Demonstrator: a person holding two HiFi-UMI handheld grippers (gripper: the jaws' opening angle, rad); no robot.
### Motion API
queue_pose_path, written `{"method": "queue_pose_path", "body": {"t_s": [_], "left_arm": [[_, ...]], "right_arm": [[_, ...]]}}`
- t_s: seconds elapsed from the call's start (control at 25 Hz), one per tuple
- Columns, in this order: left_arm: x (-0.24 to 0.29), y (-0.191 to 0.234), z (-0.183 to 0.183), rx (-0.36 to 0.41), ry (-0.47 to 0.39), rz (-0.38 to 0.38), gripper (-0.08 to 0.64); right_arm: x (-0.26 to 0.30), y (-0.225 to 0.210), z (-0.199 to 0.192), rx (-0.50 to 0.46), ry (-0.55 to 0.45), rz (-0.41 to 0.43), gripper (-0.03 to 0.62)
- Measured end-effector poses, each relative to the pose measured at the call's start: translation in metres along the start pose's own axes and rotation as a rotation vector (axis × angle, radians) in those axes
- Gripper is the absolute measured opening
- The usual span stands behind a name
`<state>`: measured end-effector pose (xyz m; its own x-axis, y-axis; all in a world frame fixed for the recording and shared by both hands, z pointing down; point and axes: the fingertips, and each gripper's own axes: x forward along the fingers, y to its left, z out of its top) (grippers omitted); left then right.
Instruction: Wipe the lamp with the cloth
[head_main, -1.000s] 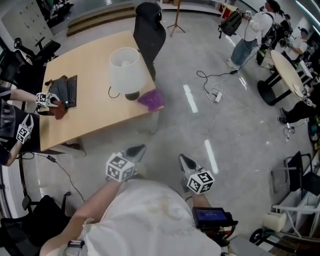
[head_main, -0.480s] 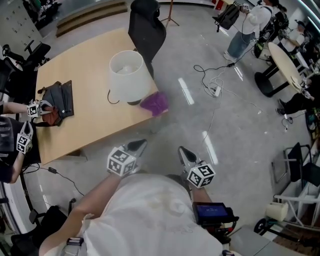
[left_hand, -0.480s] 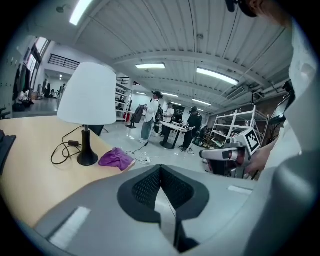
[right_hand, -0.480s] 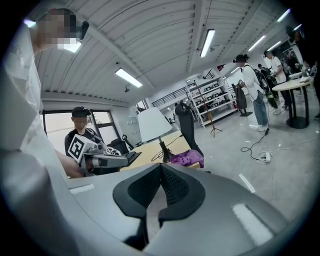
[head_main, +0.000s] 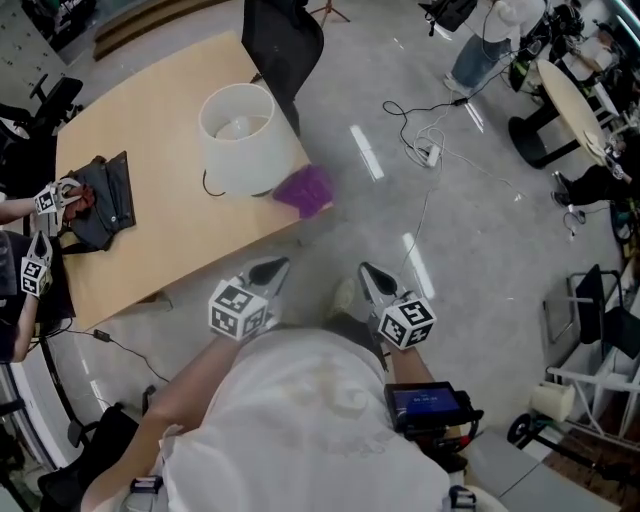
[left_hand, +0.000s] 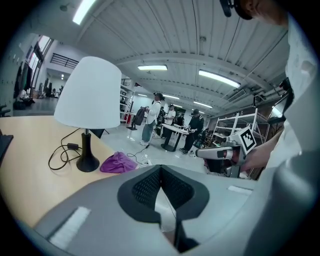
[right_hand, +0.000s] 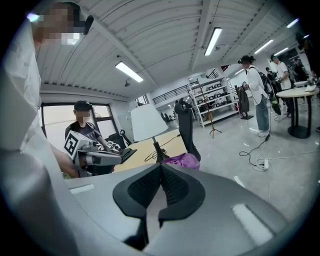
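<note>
Table (head_main: 150, 215) nearer now, 1 lamp (head_main: 243, 140), 1 cloth (head_main: 305, 188), left gripper (head_main: 275, 268), right gripper (head_main: 368, 271), fingers (left_hand: 145, 187) closed

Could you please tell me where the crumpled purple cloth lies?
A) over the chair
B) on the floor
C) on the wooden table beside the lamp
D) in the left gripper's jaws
C: the crumpled purple cloth lies on the light wooden table, right beside the black base of the white-shaded lamp.
</note>
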<state>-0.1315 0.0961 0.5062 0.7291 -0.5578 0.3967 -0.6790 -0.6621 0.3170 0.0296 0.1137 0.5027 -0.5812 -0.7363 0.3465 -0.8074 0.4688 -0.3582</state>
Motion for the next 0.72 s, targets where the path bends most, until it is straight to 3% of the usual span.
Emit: {"method": "queue_pose_path", "body": {"t_s": [0.28,0.48,0.72], "left_arm": [[0.033,0.021,0.008,-0.052,0.013,0.093,0.002],[0.053,0.042,0.042,-0.010,-0.007,0.153,0.002],[0.105,0.012,0.074,0.007,0.033,0.180,0.002]], "right_arm": [[0.031,-0.034,0.023,-0.028,0.017,0.079,0.014],[0.079,-0.061,0.053,-0.105,0.022,0.149,0.014],[0.063,-0.111,0.102,-0.075,0.018,0.187,0.014]]}}
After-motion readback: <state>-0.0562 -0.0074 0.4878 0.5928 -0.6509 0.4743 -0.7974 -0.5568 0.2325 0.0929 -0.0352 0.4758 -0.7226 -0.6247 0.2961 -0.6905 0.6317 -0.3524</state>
